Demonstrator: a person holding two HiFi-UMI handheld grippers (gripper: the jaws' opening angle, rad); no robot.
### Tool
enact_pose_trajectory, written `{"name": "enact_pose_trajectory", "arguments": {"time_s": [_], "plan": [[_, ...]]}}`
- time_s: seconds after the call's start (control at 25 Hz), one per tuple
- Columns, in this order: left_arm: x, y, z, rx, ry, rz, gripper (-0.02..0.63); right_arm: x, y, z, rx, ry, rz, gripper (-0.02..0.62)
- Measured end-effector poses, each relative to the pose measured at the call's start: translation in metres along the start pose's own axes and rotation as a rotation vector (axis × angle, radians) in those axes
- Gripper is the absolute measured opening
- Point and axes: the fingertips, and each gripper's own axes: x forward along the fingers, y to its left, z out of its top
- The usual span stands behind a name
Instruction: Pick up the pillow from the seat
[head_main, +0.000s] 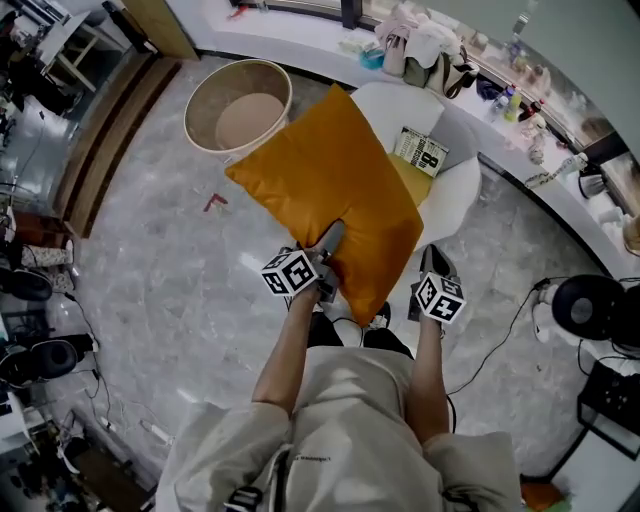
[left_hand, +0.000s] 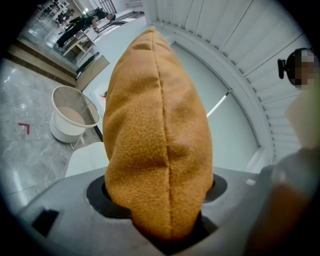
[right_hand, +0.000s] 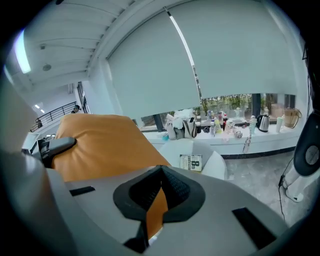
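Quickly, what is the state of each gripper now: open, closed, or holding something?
Left gripper: closed on the orange pillow, held at its seam edge.
Right gripper: closed on a thin corner of the same pillow.

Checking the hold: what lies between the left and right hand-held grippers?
The orange pillow, its edge clamped by the left hand-held gripper and the right hand-held gripper; the head view shows it.

Square orange fleece pillow is hanging raised, turned diamond-wise, being gripped along its 6 o'clock edge; white seat is sitting at its 2 o'clock.
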Motion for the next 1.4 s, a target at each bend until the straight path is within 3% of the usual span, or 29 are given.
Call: {"name": "enact_pose_trajectory", "arguments": {"time_s": [0.24,0.72,0.88,1.2,1.4], "plan": [[-0.017,-0.026,-0.027,0.014,-0.037,0.027,0.334,-0.014,-0.025,-0.003,-0.020,0.038,0.084,0.008],[-0.033,-0.056,-0.055,0.016,-0.094,0.075,0.334,-0.027,-0.007,0.007,-0.162,0.031,0.238,0.008],[-0.032,-0.069,-0.060,0.036,-0.088,0.072,0.334,-0.032,-0.015,0.013,-0.151,0.019,0.262,0.008],[-0.019,-0.087,-0.068,0.164,-0.048,0.141,0.330,-0.041,0.003,0.013,-0.182,0.021,0.335,0.008],[-0.014,-0.092,-0.070,0.247,-0.004,0.215,0.330,-0.047,0.020,0.038,-0.143,-0.017,0.405,0.008]]}}
